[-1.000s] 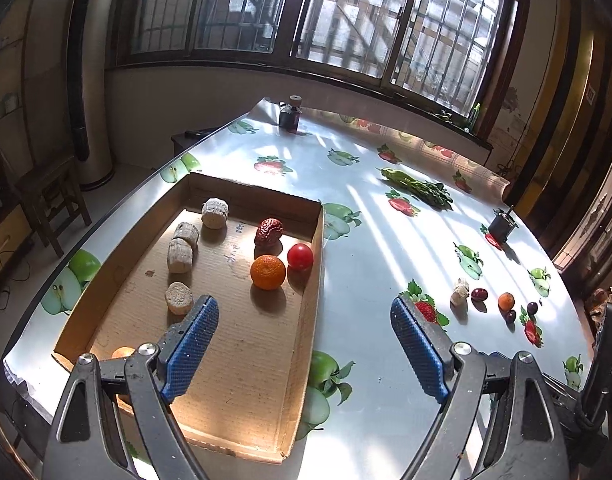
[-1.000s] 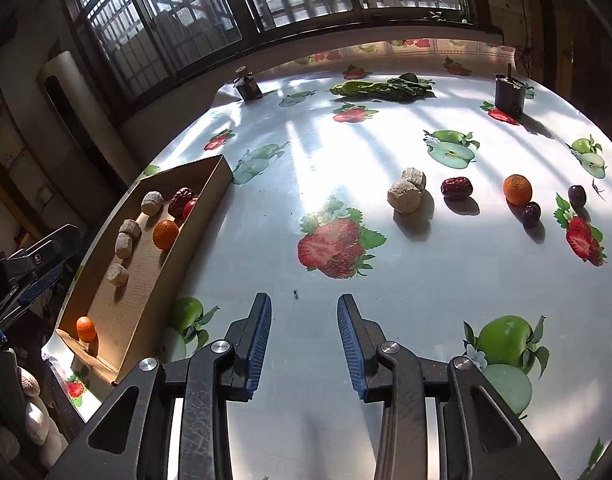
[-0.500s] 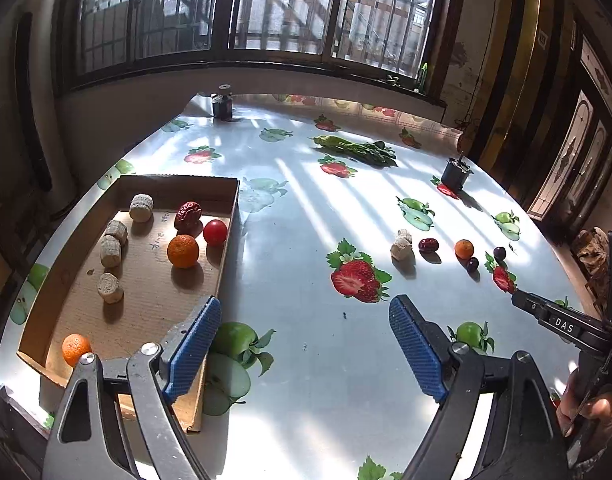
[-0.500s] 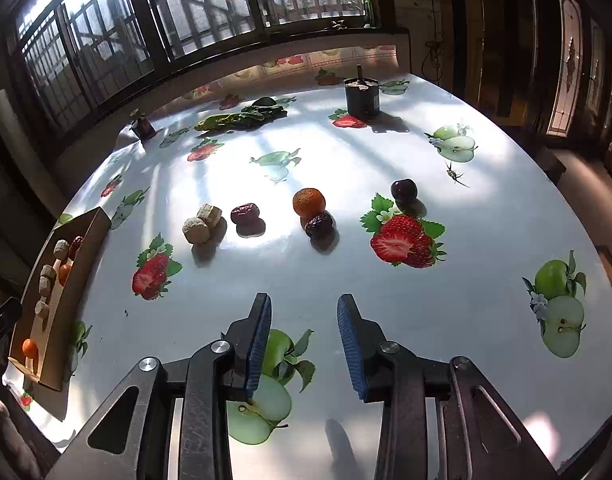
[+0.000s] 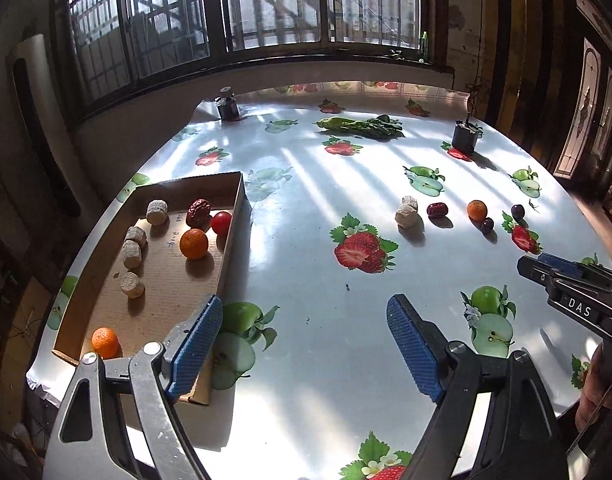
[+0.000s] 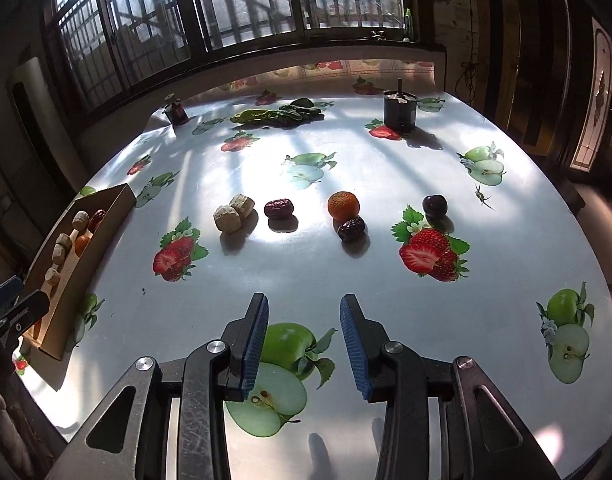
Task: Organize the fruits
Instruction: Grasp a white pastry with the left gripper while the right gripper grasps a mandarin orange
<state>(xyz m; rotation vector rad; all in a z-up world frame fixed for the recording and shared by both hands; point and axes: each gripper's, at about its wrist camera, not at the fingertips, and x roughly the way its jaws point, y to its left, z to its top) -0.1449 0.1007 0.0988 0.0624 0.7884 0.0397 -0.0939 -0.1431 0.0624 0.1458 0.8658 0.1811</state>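
A cardboard tray (image 5: 230, 236) at the table's left holds an orange (image 5: 193, 243), a red date (image 5: 198, 213), a small red fruit (image 5: 221, 222), several beige chunks (image 5: 157, 212) and a small orange (image 5: 105, 342). Loose on the table lie two beige chunks (image 6: 233, 214), a red date (image 6: 279, 208), an orange (image 6: 343, 205), a dark date (image 6: 350, 229) and a dark plum (image 6: 434, 204). My left gripper (image 5: 303, 320) hangs open and empty beside the tray's right wall. My right gripper (image 6: 303, 308) is short of the loose fruit, jaws opening with nothing between them.
Green vegetables (image 6: 273, 115), a dark cup (image 6: 400, 114) and a small jar (image 6: 175, 112) stand at the far side. The fruit-print tablecloth (image 6: 386, 280) curves off at the right. A person's hand (image 5: 598, 384) holds the right gripper's handle.
Both views swung right. The left gripper went from over the tray to beside its right wall. The right gripper now faces the loose fruit, with its jaws slightly wider.
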